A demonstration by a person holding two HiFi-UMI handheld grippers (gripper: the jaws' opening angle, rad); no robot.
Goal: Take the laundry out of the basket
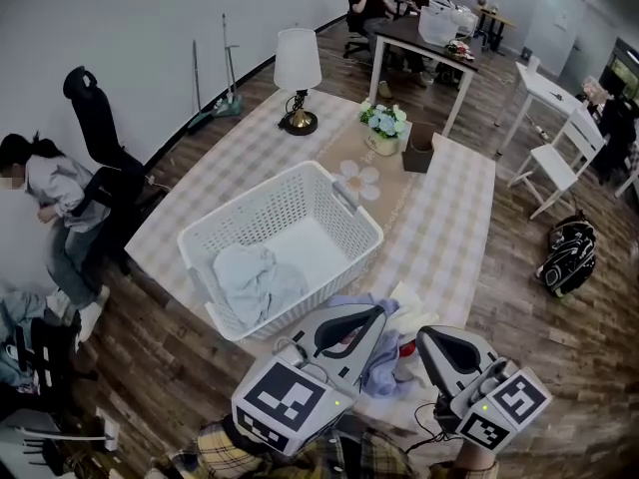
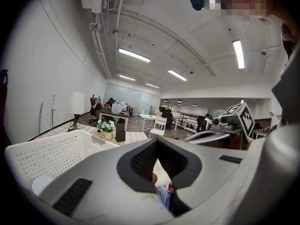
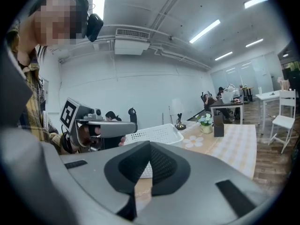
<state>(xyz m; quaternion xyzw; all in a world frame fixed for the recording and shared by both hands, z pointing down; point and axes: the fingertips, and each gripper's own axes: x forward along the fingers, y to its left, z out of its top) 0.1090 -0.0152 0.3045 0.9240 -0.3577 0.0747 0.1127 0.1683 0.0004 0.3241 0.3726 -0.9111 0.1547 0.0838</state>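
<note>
On the checked table (image 1: pixel 454 218), a white laundry basket (image 1: pixel 268 211) holds one pale garment (image 1: pixel 255 277) in its near left. Lavender clothes pile (image 1: pixel 387 369) lies at the table's near edge. Left gripper (image 1: pixel 375 313) is over the pile, jaws together, no cloth clearly clamped. Right gripper (image 1: pixel 427 339) is closed and empty.

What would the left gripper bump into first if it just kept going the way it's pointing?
Most likely the pile of clothes on the table, right ahead of and below the closed tips of the left gripper, which tilts slightly down. Depth is unclear; if it clears them, the table comes next.
</note>
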